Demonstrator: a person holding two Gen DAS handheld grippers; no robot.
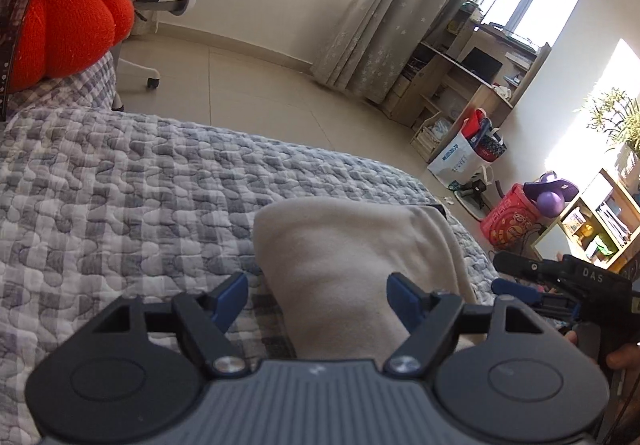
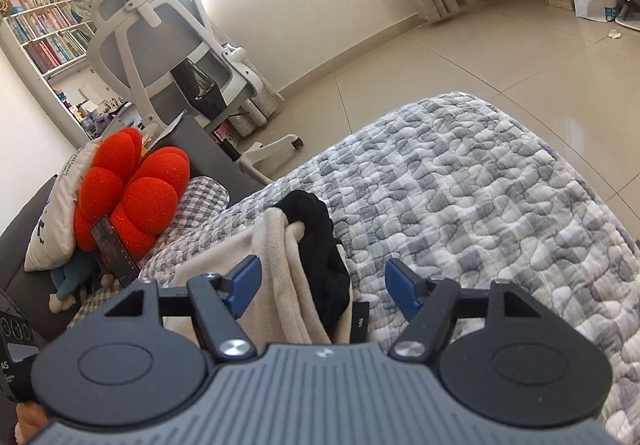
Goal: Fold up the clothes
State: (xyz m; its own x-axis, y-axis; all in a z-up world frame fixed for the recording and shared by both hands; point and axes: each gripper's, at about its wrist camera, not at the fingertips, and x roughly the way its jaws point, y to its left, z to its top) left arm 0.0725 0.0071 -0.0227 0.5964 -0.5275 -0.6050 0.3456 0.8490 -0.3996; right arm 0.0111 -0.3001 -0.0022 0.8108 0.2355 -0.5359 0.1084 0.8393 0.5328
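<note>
- Beige garment [image 1: 360,261] lies folded on the quilted bedspread [image 1: 120,181], its long axis running away from me — black garment [image 2: 320,245] alongside.
- Left claw [image 1: 316,295] and right claw [image 2: 322,285] both gape, gripping nothing.
- Right claw's body reads "DAS".

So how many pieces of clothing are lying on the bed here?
2. A beige garment lies on the quilt between the right gripper's open fingers, and a black garment lies bunched on it. More may be hidden underneath.
</note>
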